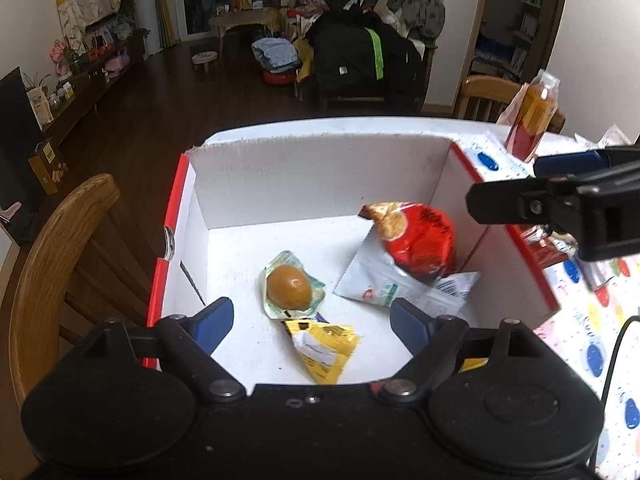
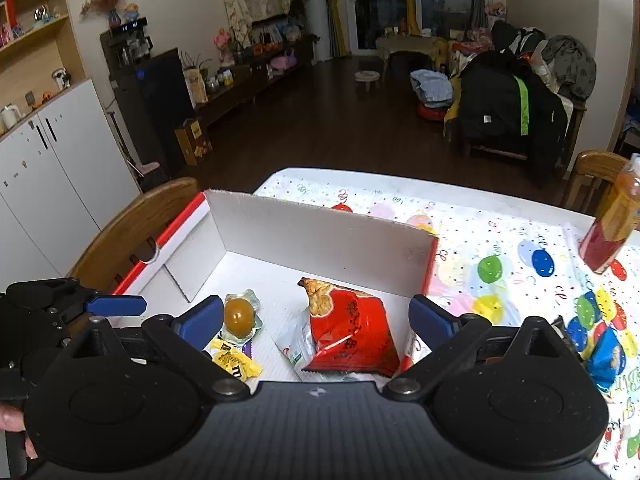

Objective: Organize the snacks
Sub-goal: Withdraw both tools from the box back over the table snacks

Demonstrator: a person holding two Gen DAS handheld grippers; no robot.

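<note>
An open white cardboard box (image 1: 320,176) with red outer edges sits at the left edge of a table covered by a balloon-print tablecloth (image 2: 516,240), beside a wooden chair (image 1: 60,248). Four snacks lie on the box floor. A red snack bag (image 1: 416,240) sits toward the right wall, resting on top of a white pouch (image 1: 372,284) that extends out beneath it. A sealed cup holding a round yellow-brown item (image 1: 290,286) lies near the middle of the floor. A yellow candy packet (image 1: 326,350) lies just in front of it, at the near edge of the box. The left gripper (image 1: 312,320) hangs above the near edge of the box, its blue-padded fingers (image 1: 214,318) spread wide with nothing between them. The right gripper (image 2: 316,320) is likewise over the near side of the box, fingers spread apart and empty; seen from the left wrist camera, it reaches in over the right wall. Outside the box, an orange drink bottle (image 2: 612,224) with a red lower label stands near the right edge of the table. A blue snack packet (image 2: 606,360) lies on the tablecloth near the front right, well apart from the box. Part of a hand (image 2: 10,420) shows at the lower left of the right wrist view.
</note>
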